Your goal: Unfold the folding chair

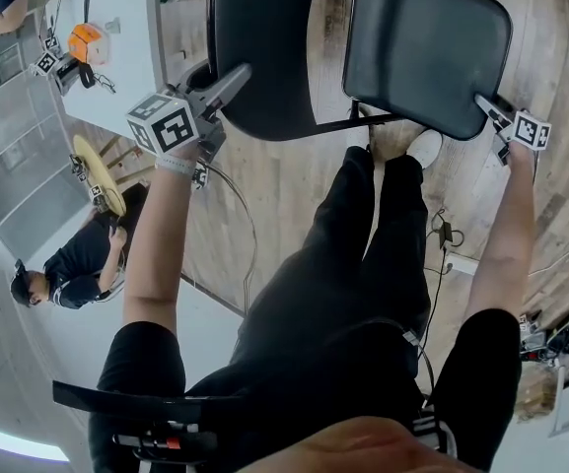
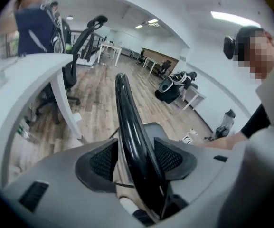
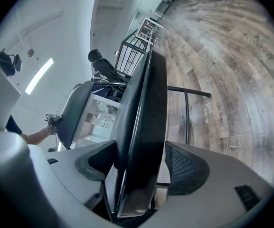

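Note:
The folding chair stands on the wood floor in front of me, its black backrest [image 1: 264,47] to the left and its black padded seat [image 1: 427,47] to the right, joined by a thin black frame bar [image 1: 363,121]. My left gripper [image 1: 227,85] straddles the backrest's lower edge. In the left gripper view the glossy backrest edge [image 2: 129,127] runs between the jaws of the left gripper [image 2: 137,158], with a gap beside the left pad. My right gripper [image 1: 489,109] sits at the seat's near right corner. The seat edge [image 3: 144,127] lies between the jaws of the right gripper [image 3: 141,167], clear of the right pad.
A white table [image 1: 116,28] at upper left carries an orange object [image 1: 87,42]. A person [image 1: 77,259] sits at lower left. A cable and power strip [image 1: 457,262] lie on the floor by my white shoes [image 1: 424,146]. An office chair [image 2: 75,56] stands beyond the desk.

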Available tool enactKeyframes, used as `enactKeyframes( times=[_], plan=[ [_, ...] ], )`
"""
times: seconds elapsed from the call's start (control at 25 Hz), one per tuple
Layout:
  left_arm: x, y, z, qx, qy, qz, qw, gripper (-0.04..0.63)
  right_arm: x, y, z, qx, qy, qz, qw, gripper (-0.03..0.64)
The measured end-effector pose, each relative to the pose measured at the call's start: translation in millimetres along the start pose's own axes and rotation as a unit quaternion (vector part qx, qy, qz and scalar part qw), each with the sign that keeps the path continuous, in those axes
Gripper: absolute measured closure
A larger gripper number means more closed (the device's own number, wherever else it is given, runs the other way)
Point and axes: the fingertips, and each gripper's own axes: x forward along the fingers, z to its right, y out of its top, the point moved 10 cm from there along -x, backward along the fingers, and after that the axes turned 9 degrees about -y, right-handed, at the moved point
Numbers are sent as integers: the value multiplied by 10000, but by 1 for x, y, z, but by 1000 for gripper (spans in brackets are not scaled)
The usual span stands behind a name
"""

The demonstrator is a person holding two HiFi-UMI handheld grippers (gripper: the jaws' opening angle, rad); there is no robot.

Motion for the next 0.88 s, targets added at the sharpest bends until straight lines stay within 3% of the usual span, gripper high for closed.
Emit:
enactKeyframes(
  times=[0.08, 0.16, 0.28, 0.4, 0.52, 0.6, 0.72, 0.88],
  plan=[
    [-5, 2, 9, 579, 506, -150, 9969, 334, -13, 4, -4, -191, -300, 218, 9991, 308],
    [-14, 4, 19, 961, 825, -236, 9917, 331, -32, 14, -11, -381, -656, 613, 9952, 308],
    [-40, 9, 33, 1167, 1174, 20, 9862, 331, -64, 29, -39, -883, -1171, 1074, 9833, 308],
    [-67, 9, 61, 1227, 1207, 479, 9839, 332, -92, 38, -104, -1510, -1145, 1379, 9721, 310],
    [-72, 3, 108, 1466, 873, 771, 9823, 333, -120, 37, -182, -2004, -949, 1681, 9605, 310],
    [-66, -1, 143, 1694, 400, 985, 9798, 333, -139, 32, -240, -2351, -702, 1841, 9518, 310],
    [-69, 0, 192, 1964, -393, 1381, 9699, 333, -170, 22, -337, -2824, -239, 2050, 9368, 310],
    [-87, -1, 244, 2341, -1103, 1604, 9525, 333, -213, -4, -455, -3231, 197, 2366, 9161, 310]
  ],
)
